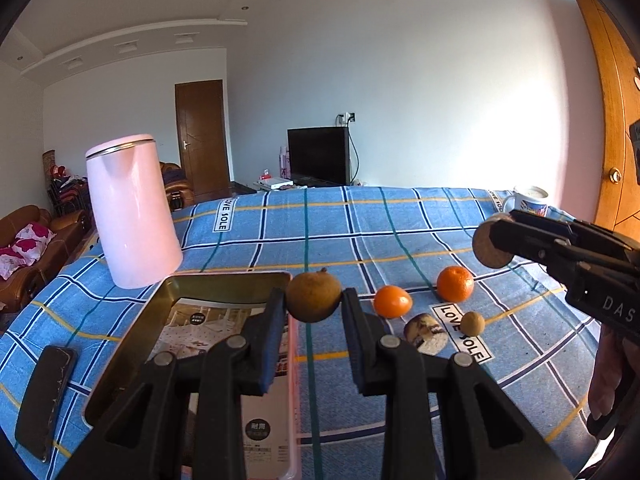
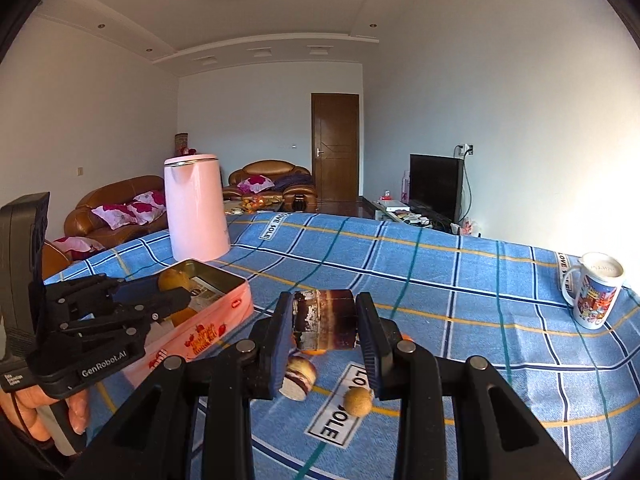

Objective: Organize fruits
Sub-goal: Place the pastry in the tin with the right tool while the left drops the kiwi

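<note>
A round brown-green fruit is held off the blue checked cloth beside the far right corner of an open pink tin box. A dark brown cylindrical piece is also lifted. Two glossy orange tangerines, a small brown round fruit and a brown-and-cream cut piece lie on the cloth to the right.

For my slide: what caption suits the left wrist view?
Left gripper holds a brown fruit above the tin box.

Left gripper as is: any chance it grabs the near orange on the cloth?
Probably not yet. The left gripper has its jaws shut on a brown fruit, so nothing else fits, though the orange lies unobstructed just beside it.
</note>
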A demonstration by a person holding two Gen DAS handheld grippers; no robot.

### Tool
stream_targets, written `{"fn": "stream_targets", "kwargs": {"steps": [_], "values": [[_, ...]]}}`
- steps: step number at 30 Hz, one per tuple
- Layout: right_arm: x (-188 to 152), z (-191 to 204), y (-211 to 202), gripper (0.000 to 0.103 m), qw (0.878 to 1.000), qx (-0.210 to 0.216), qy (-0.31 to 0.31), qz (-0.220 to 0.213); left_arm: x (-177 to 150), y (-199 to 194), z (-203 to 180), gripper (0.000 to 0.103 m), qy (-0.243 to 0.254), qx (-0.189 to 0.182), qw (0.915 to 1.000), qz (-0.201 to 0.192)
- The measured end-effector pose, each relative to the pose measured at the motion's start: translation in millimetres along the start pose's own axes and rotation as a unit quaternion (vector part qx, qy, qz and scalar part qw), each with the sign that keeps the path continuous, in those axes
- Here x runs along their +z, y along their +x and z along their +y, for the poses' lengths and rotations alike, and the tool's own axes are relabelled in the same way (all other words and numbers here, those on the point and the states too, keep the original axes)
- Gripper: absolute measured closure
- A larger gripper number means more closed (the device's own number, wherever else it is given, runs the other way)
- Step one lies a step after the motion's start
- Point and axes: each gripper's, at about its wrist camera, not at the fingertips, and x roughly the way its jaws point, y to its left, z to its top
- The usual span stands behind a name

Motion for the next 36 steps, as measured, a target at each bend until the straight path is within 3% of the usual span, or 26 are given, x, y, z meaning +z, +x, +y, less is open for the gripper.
{"fn": "stream_targets", "kwargs": {"steps": [17, 23, 36], "values": [[27.4, 98.1, 73.2, 0.07, 0.994, 0.093, -0.044, 0.043, 0.9, 15.4, 102.7, 0.073, -0.081, 0.048, 0.9949, 0.037], [17.7, 124.6, 94.5, 0.07, 0.989, 0.114, -0.055, 0.078, -2.1, 32.8, 120.8, 0.073, -0.101, 0.035, 0.9922, 0.064], [-8.3, 149.3, 123.8, 0.07, 0.977, 0.129, -0.074, 0.15, -5.6, 43.1, 125.5, 0.072, -0.094, 0.051, 0.9904, 0.087]]}}
